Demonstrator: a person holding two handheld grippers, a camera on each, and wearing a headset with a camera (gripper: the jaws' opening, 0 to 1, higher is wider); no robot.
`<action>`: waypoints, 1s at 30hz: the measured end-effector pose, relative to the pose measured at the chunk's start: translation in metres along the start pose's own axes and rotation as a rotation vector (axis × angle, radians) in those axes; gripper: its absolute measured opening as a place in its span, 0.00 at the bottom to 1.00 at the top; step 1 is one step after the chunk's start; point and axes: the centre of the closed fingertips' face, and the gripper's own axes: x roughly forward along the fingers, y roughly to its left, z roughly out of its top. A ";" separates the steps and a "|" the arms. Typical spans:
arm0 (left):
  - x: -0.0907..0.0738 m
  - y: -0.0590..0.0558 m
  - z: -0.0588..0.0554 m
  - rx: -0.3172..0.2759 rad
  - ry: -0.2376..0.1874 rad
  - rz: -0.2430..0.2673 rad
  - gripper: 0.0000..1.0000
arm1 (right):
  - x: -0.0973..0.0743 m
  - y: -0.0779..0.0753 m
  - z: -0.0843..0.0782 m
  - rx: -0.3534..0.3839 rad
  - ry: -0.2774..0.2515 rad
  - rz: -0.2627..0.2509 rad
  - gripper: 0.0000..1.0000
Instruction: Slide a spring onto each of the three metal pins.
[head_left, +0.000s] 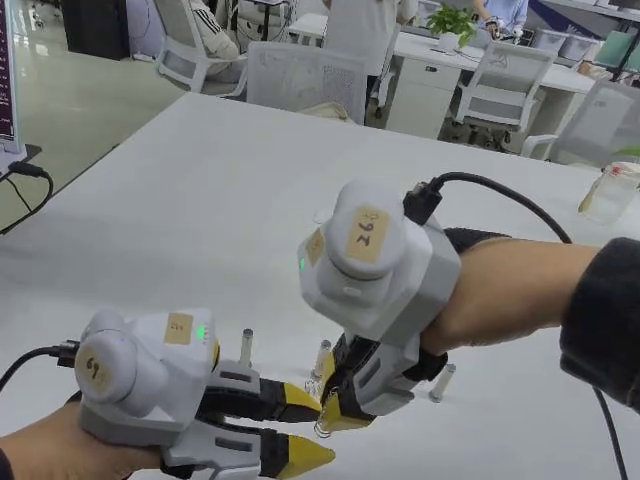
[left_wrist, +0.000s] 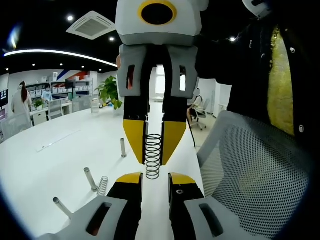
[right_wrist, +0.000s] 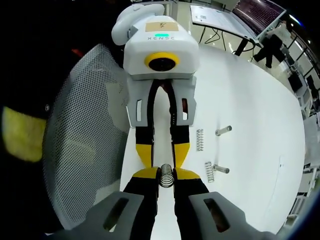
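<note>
Spring (left_wrist: 153, 156), thin silvery coil, in R claw (right_wrist: 166, 176)

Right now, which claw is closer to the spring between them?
Right. The right claw grips the spring; the left claw is open, pointing at it from close by.
</note>
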 end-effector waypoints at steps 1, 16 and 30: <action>0.000 0.000 0.000 -0.002 -0.001 0.001 0.14 | -0.001 -0.001 -0.001 0.002 0.000 -0.002 0.08; -0.003 0.005 -0.001 -0.075 0.000 0.025 0.44 | -0.016 -0.013 -0.015 0.051 -0.014 -0.041 0.08; -0.008 0.013 -0.009 -0.144 0.033 0.078 0.75 | -0.026 -0.022 -0.025 0.085 -0.030 -0.071 0.08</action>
